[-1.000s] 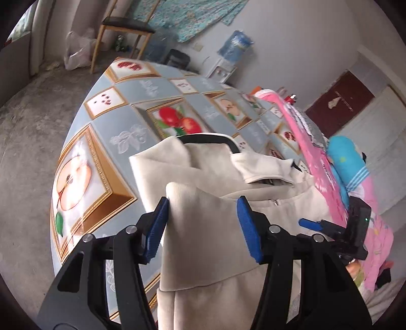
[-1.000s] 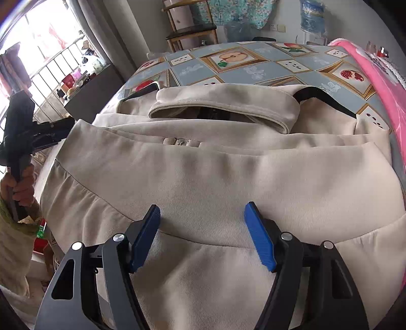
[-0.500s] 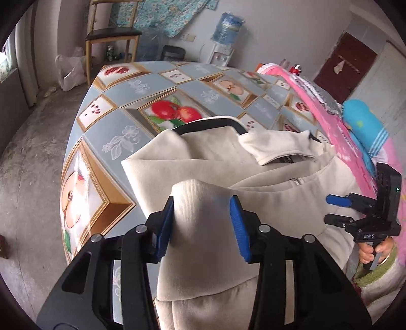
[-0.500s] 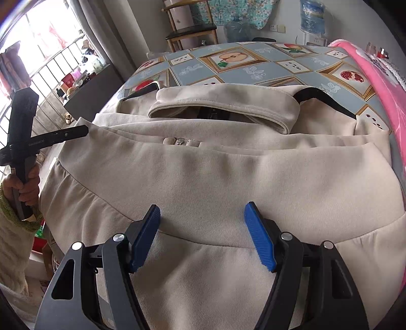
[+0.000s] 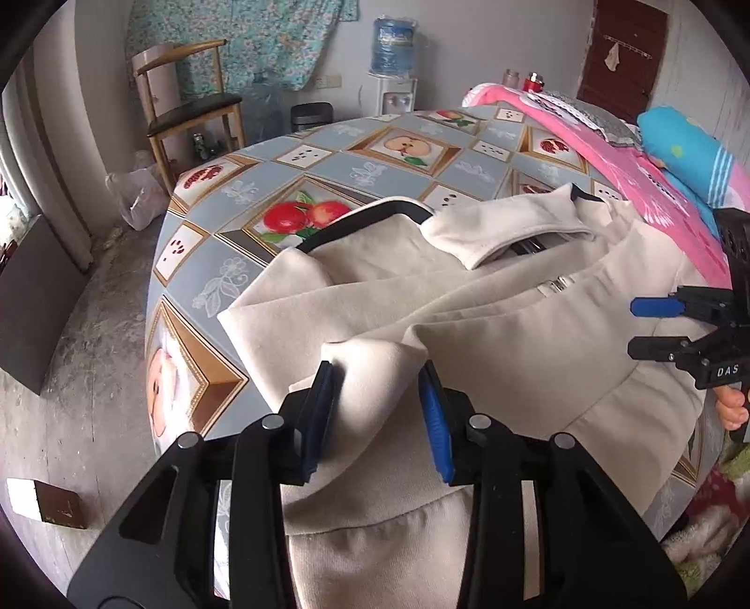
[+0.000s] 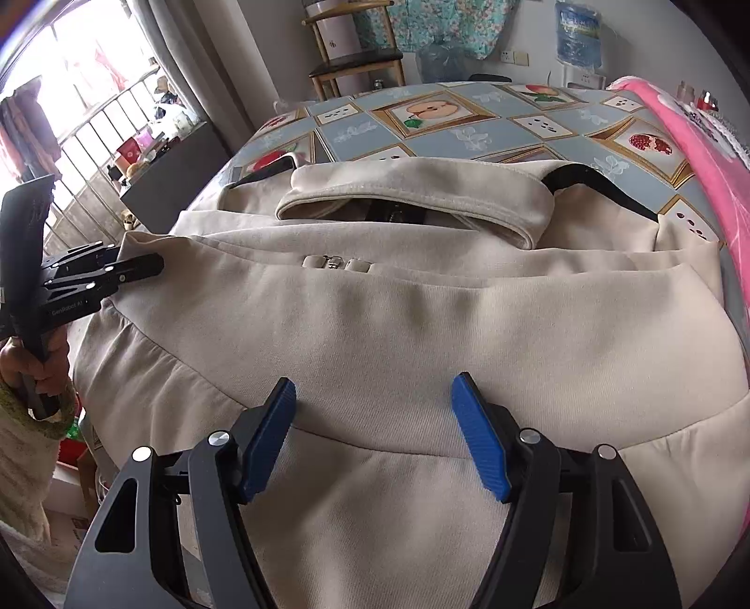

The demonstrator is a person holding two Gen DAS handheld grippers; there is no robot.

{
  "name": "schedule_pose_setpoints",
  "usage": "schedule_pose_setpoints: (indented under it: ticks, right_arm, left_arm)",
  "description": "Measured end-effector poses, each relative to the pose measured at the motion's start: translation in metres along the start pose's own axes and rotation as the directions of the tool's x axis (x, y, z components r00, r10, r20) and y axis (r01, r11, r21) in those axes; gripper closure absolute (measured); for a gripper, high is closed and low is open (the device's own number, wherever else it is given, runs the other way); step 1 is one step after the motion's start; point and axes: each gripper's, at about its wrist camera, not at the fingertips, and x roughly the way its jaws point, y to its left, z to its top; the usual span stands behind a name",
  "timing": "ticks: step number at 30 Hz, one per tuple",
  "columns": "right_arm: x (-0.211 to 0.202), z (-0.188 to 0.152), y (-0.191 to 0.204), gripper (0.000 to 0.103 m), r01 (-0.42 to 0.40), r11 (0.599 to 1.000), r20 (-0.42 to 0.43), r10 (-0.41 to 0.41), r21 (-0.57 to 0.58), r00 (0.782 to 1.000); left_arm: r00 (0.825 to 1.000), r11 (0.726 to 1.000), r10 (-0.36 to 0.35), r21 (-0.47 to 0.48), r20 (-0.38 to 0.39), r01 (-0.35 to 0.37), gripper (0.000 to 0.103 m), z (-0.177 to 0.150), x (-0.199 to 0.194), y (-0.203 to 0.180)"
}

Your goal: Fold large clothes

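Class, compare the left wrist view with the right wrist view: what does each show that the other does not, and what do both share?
Only the left wrist view shows the brown door, the blue pillow and the right tool from the side.

Only the right wrist view shows the barred window and the left tool from the side, its jaws closing on a fold of the garment's edge.

Both show the beige garment, the fruit-print tablecloth, the wooden chair and the water bottle.

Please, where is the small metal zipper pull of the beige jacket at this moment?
The zipper pull sits at mid-chest of the beige jacket, just below the folded collar; in the left wrist view it appears right of centre.
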Motion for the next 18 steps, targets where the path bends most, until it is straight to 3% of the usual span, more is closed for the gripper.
schedule_pose_setpoints:
  ticks: [4,10,11,14,18]
  right_arm:
    - [0.000,-0.001,0.000,0.035,-0.002,1.000,0.001,0.002,-0.002,1.000]
    - [0.000,-0.001,-0.001,0.035,-0.005,1.000,0.010,0.005,-0.003,1.000]
    - [0.000,-0.001,-0.001,0.035,-0.006,1.000,0.013,0.006,-0.004,1.000]
    - [-0.001,-0.002,-0.001,0.035,-0.008,1.000,0.024,0.008,-0.008,1.000]
    - [-0.003,-0.006,-0.001,0.035,-0.014,1.000,0.042,0.014,-0.006,0.999]
  left_arm:
    - [0.999,0.997,0.003,-0.081,-0.050,-0.007,0.067,0.003,0.010,0.019]
    - [0.991,0.962,-0.108,-0.260,-0.083,0.083,0.067,0.005,0.021,0.049]
    - [0.991,0.959,-0.110,-0.270,-0.079,0.085,0.072,0.005,0.020,0.051]
    - [0.996,0.974,-0.066,-0.222,-0.055,0.052,0.093,0.006,0.012,0.040]
    - [0.997,0.997,0.059,-0.051,0.039,-0.057,0.097,0.007,-0.019,0.000]
